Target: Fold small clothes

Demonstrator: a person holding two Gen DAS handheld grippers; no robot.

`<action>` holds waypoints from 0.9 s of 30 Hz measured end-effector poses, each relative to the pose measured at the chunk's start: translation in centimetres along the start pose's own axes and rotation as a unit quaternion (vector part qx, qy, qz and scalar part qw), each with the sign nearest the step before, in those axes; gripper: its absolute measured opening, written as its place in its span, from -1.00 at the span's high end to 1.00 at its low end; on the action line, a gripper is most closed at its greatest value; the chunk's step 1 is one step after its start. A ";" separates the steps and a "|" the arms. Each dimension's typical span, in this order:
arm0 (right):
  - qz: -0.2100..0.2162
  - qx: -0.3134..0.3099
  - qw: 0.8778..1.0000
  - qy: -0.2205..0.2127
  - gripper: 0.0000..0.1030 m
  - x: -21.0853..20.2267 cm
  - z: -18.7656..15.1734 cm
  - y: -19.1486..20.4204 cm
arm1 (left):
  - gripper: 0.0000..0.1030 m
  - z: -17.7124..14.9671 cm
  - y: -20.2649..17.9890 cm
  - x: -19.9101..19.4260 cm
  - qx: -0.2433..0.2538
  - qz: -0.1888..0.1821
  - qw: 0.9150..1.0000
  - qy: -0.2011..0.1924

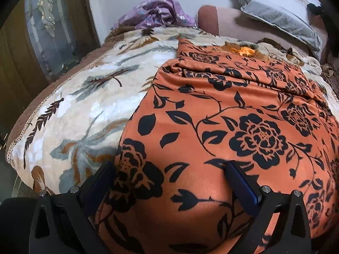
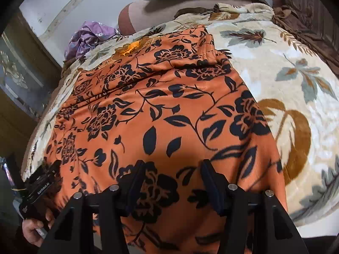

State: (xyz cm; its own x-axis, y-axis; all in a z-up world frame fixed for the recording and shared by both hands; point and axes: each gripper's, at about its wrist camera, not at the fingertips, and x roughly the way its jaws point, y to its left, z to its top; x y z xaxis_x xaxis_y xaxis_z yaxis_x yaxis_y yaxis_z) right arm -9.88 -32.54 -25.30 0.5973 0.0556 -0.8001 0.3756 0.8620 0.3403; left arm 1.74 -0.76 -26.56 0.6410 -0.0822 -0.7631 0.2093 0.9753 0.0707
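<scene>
An orange garment with black flowers (image 1: 222, 122) lies spread flat on a cream leaf-print blanket (image 1: 70, 110); its far end is folded over with creases. It also shows in the right wrist view (image 2: 161, 114). My left gripper (image 1: 169, 167) is open, its fingers straddling the garment's near left corner, just above the cloth. My right gripper (image 2: 172, 167) is open over the garment's near right part. The left gripper (image 2: 40, 182) and the hand holding it show at the left of the right wrist view.
A purple floral cloth (image 1: 159, 12) is bunched at the far end of the bed. A grey pillow (image 1: 279, 17) lies on a brownish bolster (image 1: 214, 19) at the head. A wooden door with glass (image 1: 42, 29) stands left. The blanket (image 2: 286, 80) extends right.
</scene>
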 end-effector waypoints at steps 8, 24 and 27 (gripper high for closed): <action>0.034 0.125 0.991 -0.045 -0.17 -5.2 0.8 -7.4 | -1.00 0.9 5.1 -2.0 -0.073 -0.015 0.997 0.001; 0.026 0.155 0.988 -0.015 -0.18 -3.5 0.4 -8.3 | -1.00 0.6 7.6 -0.7 -0.091 0.025 0.994 0.051; 0.035 0.163 0.986 -0.013 -0.18 -3.2 0.5 -8.4 | -1.00 0.3 7.8 -0.8 -0.090 0.027 0.994 0.051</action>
State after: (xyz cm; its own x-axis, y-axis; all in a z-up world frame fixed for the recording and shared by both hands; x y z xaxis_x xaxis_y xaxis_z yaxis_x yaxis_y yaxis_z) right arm -14.61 -40.17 -25.36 0.6464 0.0916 -0.7575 0.5383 0.6488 0.5378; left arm 3.09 6.86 -25.25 0.5676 -0.0167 -0.8231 0.0353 0.9994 0.0041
